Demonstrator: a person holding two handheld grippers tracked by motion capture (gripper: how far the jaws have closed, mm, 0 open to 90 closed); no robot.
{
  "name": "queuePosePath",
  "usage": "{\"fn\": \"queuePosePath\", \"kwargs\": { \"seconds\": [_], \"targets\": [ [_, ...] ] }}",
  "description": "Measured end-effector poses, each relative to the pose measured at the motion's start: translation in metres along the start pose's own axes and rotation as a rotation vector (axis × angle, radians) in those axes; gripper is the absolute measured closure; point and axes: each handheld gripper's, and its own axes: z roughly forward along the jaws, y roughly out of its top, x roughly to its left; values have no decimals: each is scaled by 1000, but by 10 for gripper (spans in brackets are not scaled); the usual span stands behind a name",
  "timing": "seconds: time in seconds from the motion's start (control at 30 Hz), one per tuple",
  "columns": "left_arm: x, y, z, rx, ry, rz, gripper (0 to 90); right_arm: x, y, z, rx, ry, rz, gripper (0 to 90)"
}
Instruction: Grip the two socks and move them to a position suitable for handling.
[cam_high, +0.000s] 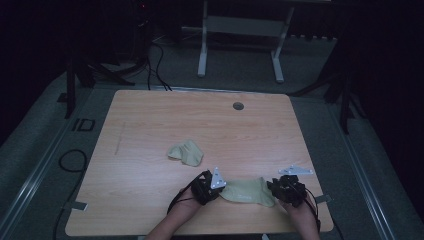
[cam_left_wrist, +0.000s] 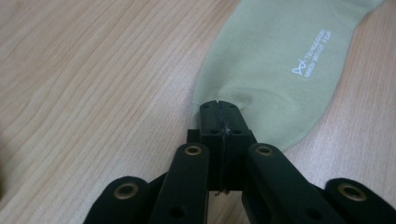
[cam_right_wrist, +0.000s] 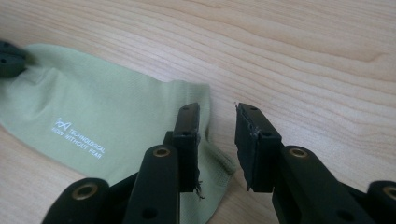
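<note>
Pale green fabric lies flat at the near edge of the bench (cam_high: 150, 115): a sock (cam_high: 248, 192) stretched lengthwise between the person's two hands, white lettering showing on its upper face. At its left end the left tool (cam_left_wrist: 218, 108) has its jaws pressed together on a pinch of the cloth, and the small pucker running into the pads in the left gripper view suggests this end is being pinned as an anchor so the sock stays taut and straight. At the other end the right tool (cam_right_wrist: 215, 135) stands with its jaws parted to a narrow gap; one pad rests over the sock's edge, the other over bare wood, and nothing is clamped between them, so this end lies free on the bench. That looks like a sock laid out and smoothed, one end released while the other is kept in hand, perhaps ready for folding or for pairing. Farther off, toward the middle of the bench and well apart from both hands, a second sock (cam_high: 185, 152) of the same colour sits bunched in a loose heap, seemingly waiting its turn. Beyond it, near the far edge, a small round grommet (cam_high: 238, 106) is set into the wood.
</note>
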Motion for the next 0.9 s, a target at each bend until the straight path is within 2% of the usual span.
{"fn": "queuePosePath", "kwargs": {
  "seconds": [0.07,0.13,0.2,0.23,0.3,0.37,0.53,0.57,0.67,0.77,0.8,0.9],
  "targets": [
    [0,0,-3,-14,-6,-3,803,1,2,-1,1,6,-10,680],
    [1,-1,-10,-40,-25,-22,752,3,5,-1,2,9,-18,636],
    [1,-2,-18,-61,-30,-33,653,4,8,0,-1,17,-23,600],
    [1,-3,-22,-65,-36,-35,633,5,11,0,-2,21,-25,580],
    [1,-7,-29,-77,-41,-43,564,8,16,1,-4,30,-39,539],
    [2,-13,-37,-90,-42,-64,532,13,24,3,-7,35,-52,501],
    [6,-29,-52,-114,-28,-94,513,28,47,9,-27,65,-86,451],
    [8,-38,-59,-116,-9,-98,513,32,54,12,-34,84,-92,436],
    [14,-55,-68,-119,5,-140,473,43,70,19,-36,119,-101,424],
    [15,-59,-70,-120,11,-151,446,51,82,24,-35,127,-129,417],
    [22,-75,-77,-128,35,-196,436,63,95,31,-35,143,-148,412],
    [27,-86,-84,-135,48,-223,436,79,110,40,-35,157,-174,412]
  ]
}}
